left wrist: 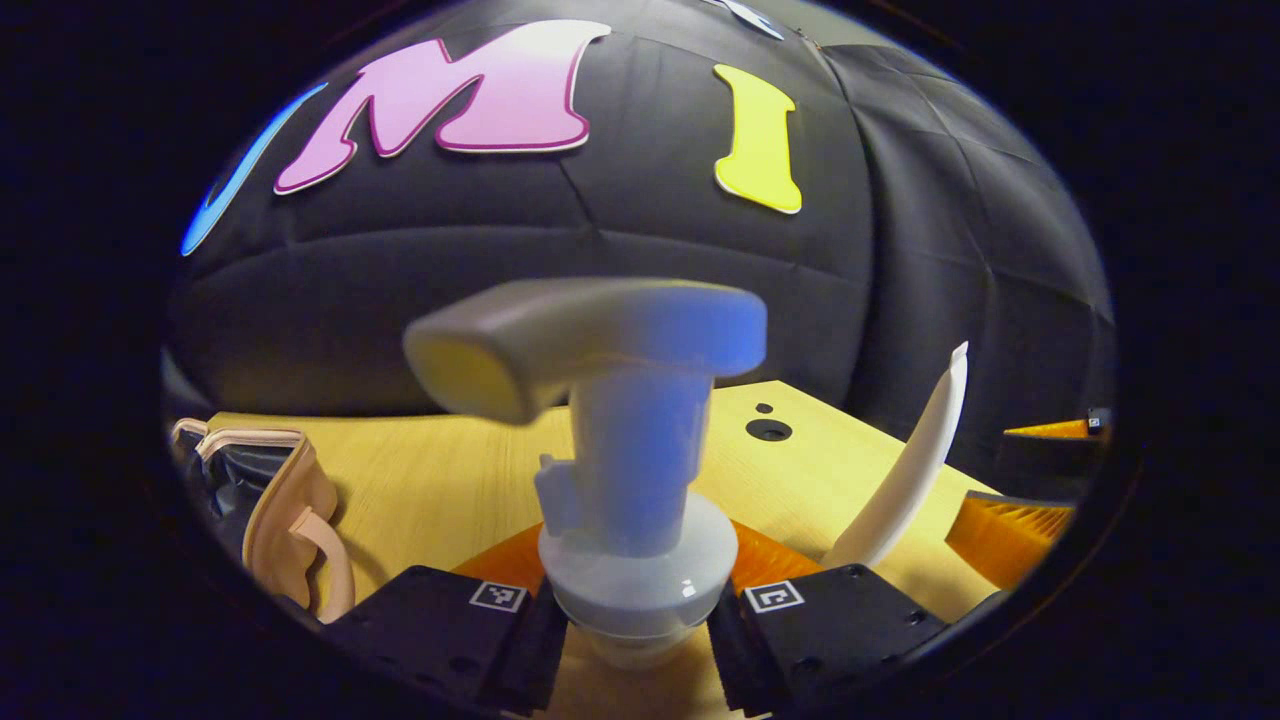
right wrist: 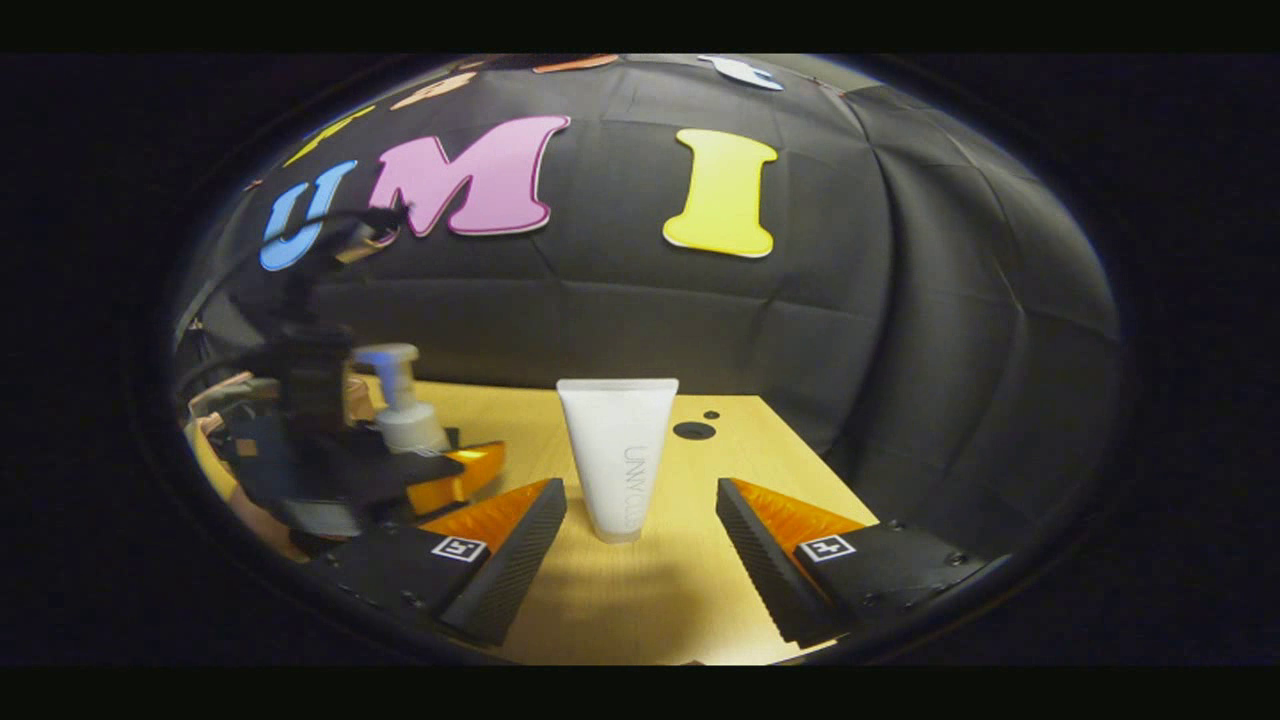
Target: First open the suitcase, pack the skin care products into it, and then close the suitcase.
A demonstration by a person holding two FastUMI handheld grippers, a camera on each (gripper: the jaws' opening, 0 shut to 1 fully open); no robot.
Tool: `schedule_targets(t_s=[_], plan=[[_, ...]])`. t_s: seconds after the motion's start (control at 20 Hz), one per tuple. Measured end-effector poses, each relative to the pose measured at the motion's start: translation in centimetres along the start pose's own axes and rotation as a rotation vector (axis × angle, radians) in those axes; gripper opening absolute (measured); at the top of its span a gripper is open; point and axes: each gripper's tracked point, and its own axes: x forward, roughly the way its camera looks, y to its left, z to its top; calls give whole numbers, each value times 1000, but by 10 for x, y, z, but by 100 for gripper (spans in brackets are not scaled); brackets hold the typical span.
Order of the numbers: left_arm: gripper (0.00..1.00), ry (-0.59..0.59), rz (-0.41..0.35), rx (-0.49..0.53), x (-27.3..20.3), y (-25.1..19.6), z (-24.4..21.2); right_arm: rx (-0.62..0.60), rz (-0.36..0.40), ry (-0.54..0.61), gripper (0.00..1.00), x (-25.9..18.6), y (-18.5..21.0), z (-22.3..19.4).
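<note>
The left gripper (left wrist: 637, 620) is closed on a white plastic pump bottle (left wrist: 625, 470). The bottle's neck is squeezed between the two fingers (left wrist: 455, 625), and the bottle is held upright. Its wide pump top is pointed to the left in the left gripper view. A pale wooden table (left wrist: 450, 490) is seen below the bottle. At the left edge of that table, a beige suitcase (left wrist: 285, 510) with a dark lining is seen lying open. A tall white tube (left wrist: 915, 470) is seen to the right, standing on the table.

The right gripper (right wrist: 640, 545) is held wide open, and nothing is held in it. In the right gripper view, the white tube (right wrist: 618, 455) is seen standing on its cap on the table (right wrist: 640, 600), just ahead of the gap between the two fingers (right wrist: 510, 550). It is not touched by either finger. Farther off to the left, the left gripper (right wrist: 440, 480) is seen with the pump bottle (right wrist: 405, 405) held in it, near the suitcase (right wrist: 215, 400). Two dark round holes (right wrist: 694, 430) are seen in the table behind the tube.
</note>
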Motion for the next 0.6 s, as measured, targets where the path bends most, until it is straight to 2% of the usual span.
schedule_targets(t_s=[0.1,0.25,0.35,0.6], plan=[[64,7,26,-12,-16,19,-2,-35,-41,31,97,13,0,-10],[64,7,44,3,-37,37,2,-40,-33,55,97,39,19,-19],[64,3,38,-14,-50,41,5,-63,-60,68,97,51,18,-25],[64,-5,11,-18,-72,40,14,8,-114,108,95,65,5,-33]])
